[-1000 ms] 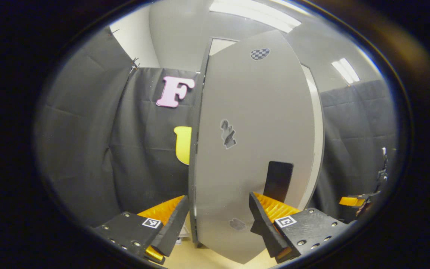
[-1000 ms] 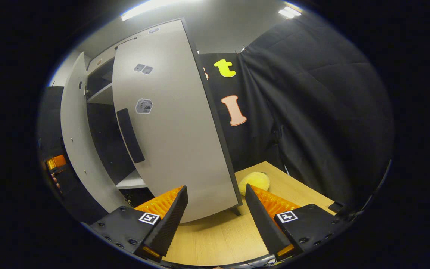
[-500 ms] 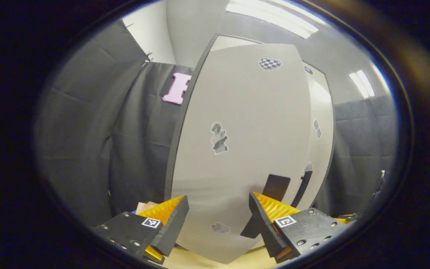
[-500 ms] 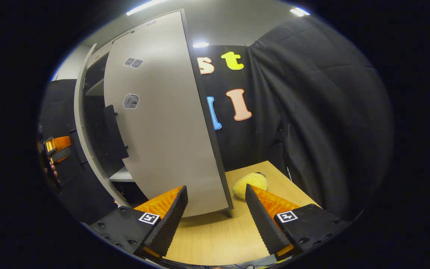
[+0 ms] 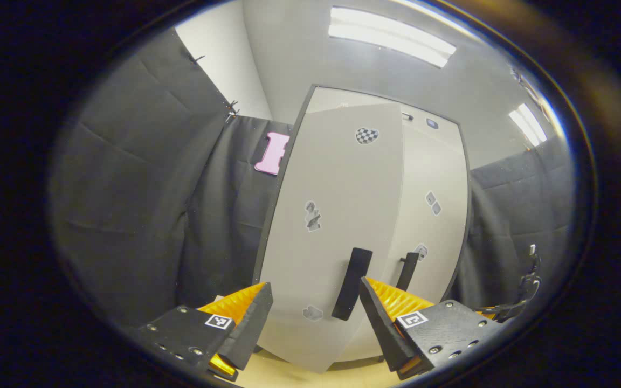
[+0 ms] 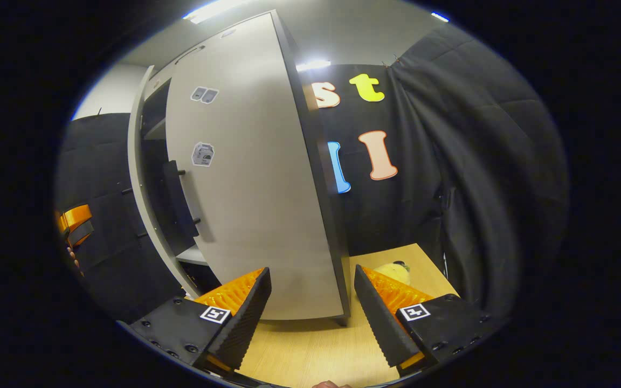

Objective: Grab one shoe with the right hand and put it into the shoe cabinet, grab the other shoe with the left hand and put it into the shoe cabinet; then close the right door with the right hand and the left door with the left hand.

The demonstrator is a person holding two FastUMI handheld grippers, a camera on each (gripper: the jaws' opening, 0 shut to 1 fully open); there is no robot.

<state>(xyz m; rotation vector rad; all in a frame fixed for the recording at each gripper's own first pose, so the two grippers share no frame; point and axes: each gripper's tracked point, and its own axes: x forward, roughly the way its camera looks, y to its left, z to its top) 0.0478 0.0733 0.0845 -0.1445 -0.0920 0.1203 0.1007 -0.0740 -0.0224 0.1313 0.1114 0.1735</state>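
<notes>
The grey shoe cabinet stands ahead of both grippers. In the left gripper view its left door (image 5: 337, 215) is swung almost flush, with a black handle (image 5: 351, 283). The right door (image 5: 432, 215) and its handle (image 5: 407, 269) lie beside it. My left gripper (image 5: 316, 323) is open, low in front of the left door. In the right gripper view the right door (image 6: 251, 188) stands ajar, and a dark gap with a shelf (image 6: 192, 256) separates it from the left door (image 6: 140, 188). My right gripper (image 6: 313, 318) is open near that door's lower outer corner.
A yellow plush toy (image 6: 394, 271) lies on the wooden tabletop (image 6: 310, 350) behind the right door. The left gripper (image 6: 76, 221) with fingers of a hand shows at the far left of the right gripper view. Black cloth walls close in both sides.
The left door has swung from nearly edge-on to almost shut. The right door has also swung inward, narrowing the gap. Both grippers stayed open.
</notes>
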